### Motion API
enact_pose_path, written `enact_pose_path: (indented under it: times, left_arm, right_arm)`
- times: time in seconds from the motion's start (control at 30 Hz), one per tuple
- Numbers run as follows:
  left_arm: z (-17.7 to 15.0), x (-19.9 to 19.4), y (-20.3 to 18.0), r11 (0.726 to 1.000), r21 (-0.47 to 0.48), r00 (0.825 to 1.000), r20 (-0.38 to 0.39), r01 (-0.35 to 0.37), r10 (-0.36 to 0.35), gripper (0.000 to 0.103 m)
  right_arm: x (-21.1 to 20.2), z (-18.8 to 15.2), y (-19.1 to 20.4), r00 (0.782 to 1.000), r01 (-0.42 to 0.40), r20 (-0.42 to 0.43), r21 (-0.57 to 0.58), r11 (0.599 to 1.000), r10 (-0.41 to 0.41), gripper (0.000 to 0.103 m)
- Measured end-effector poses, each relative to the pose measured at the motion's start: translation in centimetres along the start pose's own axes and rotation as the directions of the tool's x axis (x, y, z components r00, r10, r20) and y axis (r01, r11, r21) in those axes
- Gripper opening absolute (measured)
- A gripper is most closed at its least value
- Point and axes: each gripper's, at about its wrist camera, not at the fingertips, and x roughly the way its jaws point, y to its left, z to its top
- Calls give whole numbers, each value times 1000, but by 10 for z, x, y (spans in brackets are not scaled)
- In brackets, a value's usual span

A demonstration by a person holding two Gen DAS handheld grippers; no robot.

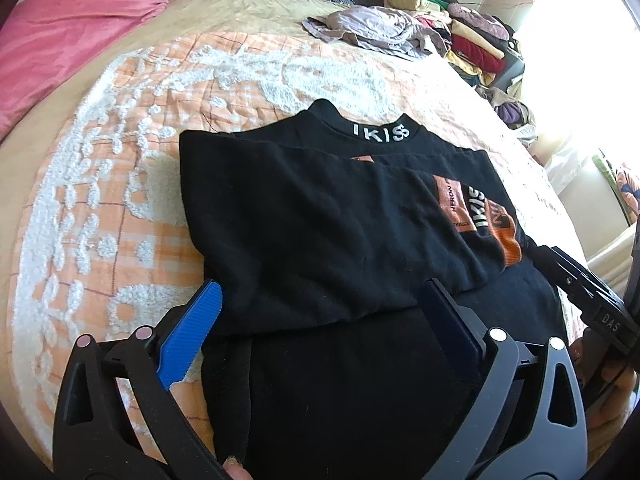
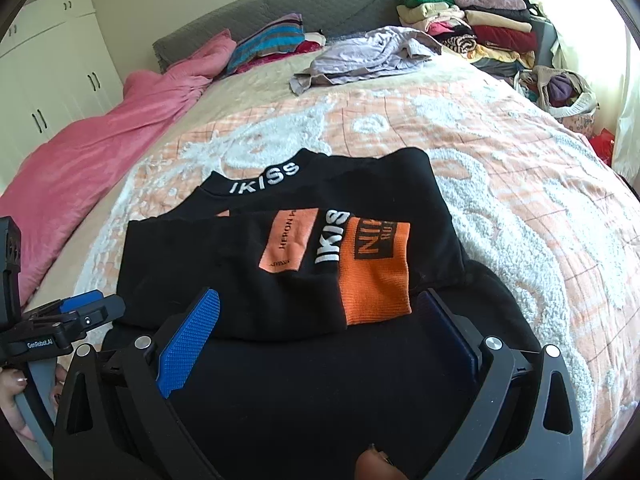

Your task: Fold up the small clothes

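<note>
A black high-neck shirt (image 1: 320, 220) (image 2: 200, 260) lies flat on the bed, its collar (image 1: 380, 134) (image 2: 264, 178) lettered IKISS pointing away from me. A sleeve with orange patches and an orange cuff (image 1: 508, 244) (image 2: 376, 280) is folded across its chest. My left gripper (image 1: 320, 286) stands open just above the shirt's near left part, with only cloth below its blue pads (image 1: 192, 332). My right gripper (image 2: 320, 294) is open too, above the near right part by the orange cuff. Each gripper shows at the edge of the other's view (image 1: 592, 292) (image 2: 80, 312). Neither holds anything.
The orange and white tufted bedspread (image 1: 120, 160) (image 2: 500, 160) lies under the shirt. A pink blanket (image 1: 72, 32) (image 2: 100, 140) runs along the left. A crumpled lilac garment (image 1: 368, 28) (image 2: 368, 56) and stacks of folded clothes (image 1: 472, 36) (image 2: 480, 28) sit at the far right. A grey headboard (image 2: 300, 4) stands behind.
</note>
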Motion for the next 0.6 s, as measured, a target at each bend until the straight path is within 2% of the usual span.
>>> enact_pose_path:
  times: [0.6]
  left_arm:
    - [-8, -33, -5, 1000, 15, 999, 50, -20, 20, 93]
  right_arm:
    - [-40, -3, 3, 998, 4, 62, -17, 1000, -3, 98]
